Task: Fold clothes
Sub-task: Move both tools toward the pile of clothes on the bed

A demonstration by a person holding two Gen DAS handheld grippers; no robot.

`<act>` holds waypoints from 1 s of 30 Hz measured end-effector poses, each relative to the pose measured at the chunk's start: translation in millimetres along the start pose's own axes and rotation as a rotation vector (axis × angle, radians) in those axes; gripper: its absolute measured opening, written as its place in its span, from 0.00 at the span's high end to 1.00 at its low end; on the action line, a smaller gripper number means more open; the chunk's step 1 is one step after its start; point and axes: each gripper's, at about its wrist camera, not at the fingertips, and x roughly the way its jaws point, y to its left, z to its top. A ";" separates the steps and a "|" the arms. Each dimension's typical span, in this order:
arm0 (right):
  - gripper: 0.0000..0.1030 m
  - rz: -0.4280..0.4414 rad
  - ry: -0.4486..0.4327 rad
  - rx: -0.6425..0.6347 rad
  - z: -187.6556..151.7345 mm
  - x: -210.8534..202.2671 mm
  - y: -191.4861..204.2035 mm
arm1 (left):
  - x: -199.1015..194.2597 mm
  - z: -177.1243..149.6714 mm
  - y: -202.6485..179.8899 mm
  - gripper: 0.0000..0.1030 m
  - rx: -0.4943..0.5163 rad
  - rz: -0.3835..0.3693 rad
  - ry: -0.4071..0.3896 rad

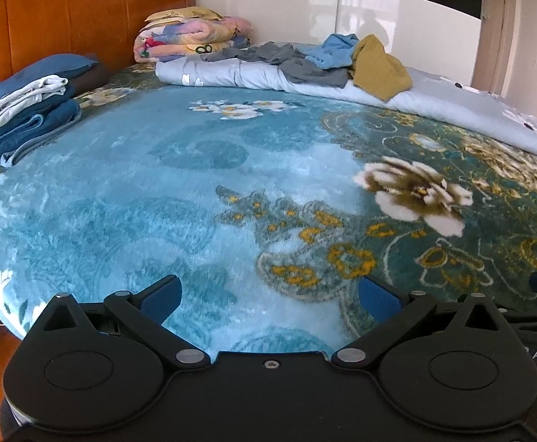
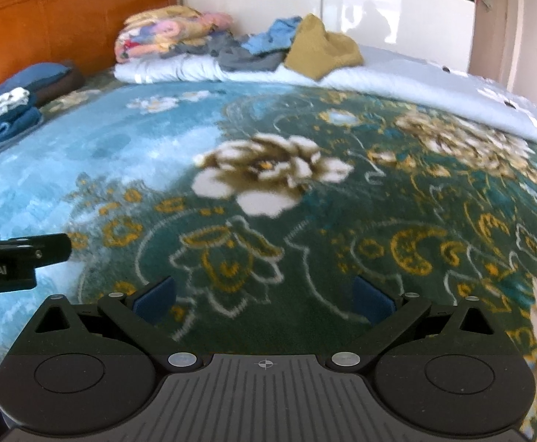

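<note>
Plush teal fabric is filling the near ground in both views: a floral blanket (image 1: 194,191) is covering the bed from its near edge to the far side, light blue on the headboard side and dark green with cream and yellow flowers on the other. Just above the blanket's near edge, the left hand-held gripper (image 1: 270,300) is hovering with its blue-padded fingers spread wide and nothing between them. The right hand-held gripper (image 2: 264,300) is hanging beside it over the dark green part of the blanket, its fingers likewise spread apart and holding nothing.

Farther along the blanket, at its headboard end, a folded stack (image 1: 21,114) of dark blue and white garments is lying flat, with a blue pillow (image 1: 43,72) resting just behind it against the orange-brown headboard (image 1: 65,11). Beyond the blanket's far edge, a pale blue quilt (image 1: 434,99) with white flowers is stretching along the far side of the bed. On top of this quilt, the unfolded clothes are lying in a loose heap: a grey garment (image 1: 286,59), a light blue garment (image 1: 336,49) and a mustard-yellow garment (image 1: 377,66), touching and overlapping one another. Next to the heap, toward the headboard, a folded multicoloured duvet (image 1: 191,38) is sitting with a yellowish cushion on it. Behind the bed, glossy white wardrobe doors (image 1: 397,14) are reflecting the room, and a pale door is standing at the far corner.
</note>
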 end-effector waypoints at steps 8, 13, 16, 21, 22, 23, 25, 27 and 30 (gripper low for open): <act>0.00 0.028 -0.068 0.045 19.6 5.4 -4.6 | 7.5 26.5 3.0 0.02 0.034 0.004 -0.026; 0.00 0.044 -0.112 0.103 37.2 15.5 -11.5 | 18.6 46.2 9.9 0.02 0.037 0.011 -0.045; 0.00 0.052 -0.130 0.119 49.0 24.2 -12.5 | 26.2 59.0 14.5 0.02 0.033 0.007 -0.061; 0.00 0.062 -0.175 0.127 72.7 42.5 -13.5 | 43.4 81.5 20.9 0.02 0.043 0.011 -0.080; 0.00 0.061 -0.185 0.136 78.6 47.1 -14.8 | 47.9 86.4 22.2 0.02 0.044 0.014 -0.082; 0.00 0.059 -0.193 0.145 83.2 50.9 -16.0 | 52.4 91.2 23.4 0.02 0.044 0.016 -0.084; 0.00 0.049 -0.212 0.157 92.3 58.5 -18.9 | 61.2 100.3 25.6 0.02 0.041 0.025 -0.095; 0.00 0.043 -0.231 0.172 101.9 67.9 -23.7 | 70.6 108.2 27.6 0.01 0.044 0.028 -0.120; 0.00 0.047 -0.254 0.182 111.4 81.2 -29.2 | 88.6 121.5 31.2 0.01 0.046 0.010 -0.133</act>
